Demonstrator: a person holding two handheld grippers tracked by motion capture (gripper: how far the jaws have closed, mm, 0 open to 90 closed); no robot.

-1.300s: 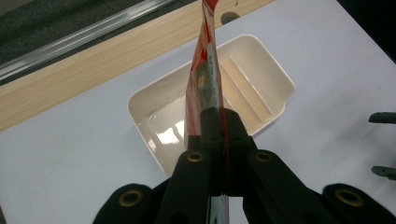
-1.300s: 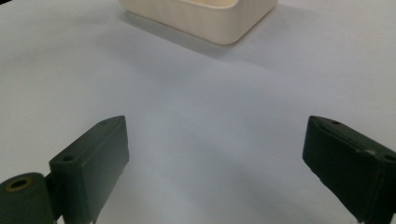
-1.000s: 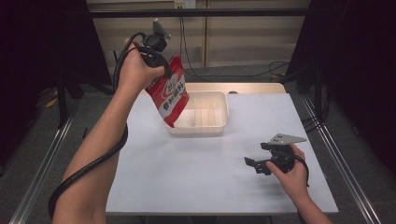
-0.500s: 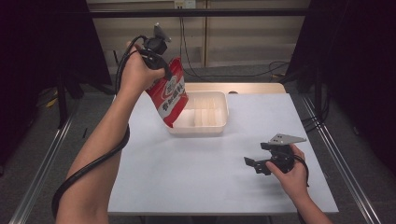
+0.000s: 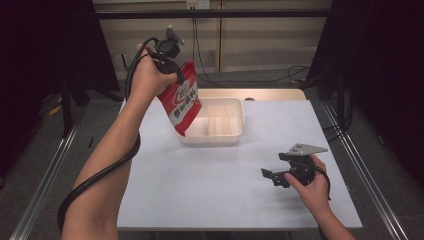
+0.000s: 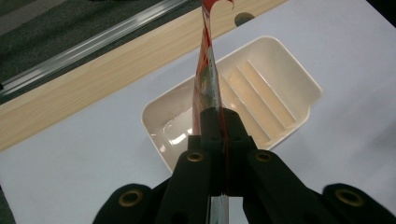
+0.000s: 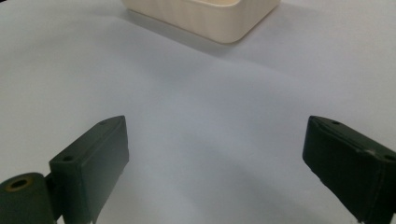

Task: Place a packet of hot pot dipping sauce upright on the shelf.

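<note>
A red snack pouch (image 5: 182,102) with white lettering hangs tilted, pinched at its top edge, its lower end dipping over the left end of a cream ribbed tray (image 5: 235,134) on the far counter.

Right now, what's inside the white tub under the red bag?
The white tub looks empty: bare ridges on its floor. The red bag, pinched in the left claw, hangs over its left end and covers a strip of the floor.

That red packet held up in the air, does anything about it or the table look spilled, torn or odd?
Nothing stands out. The left tool is shut on the red packet, which hangs tilted over the left end of the cream tray; no spill shows. The tray sits flat on the white table. The right tool rests open, apart from both.
</note>
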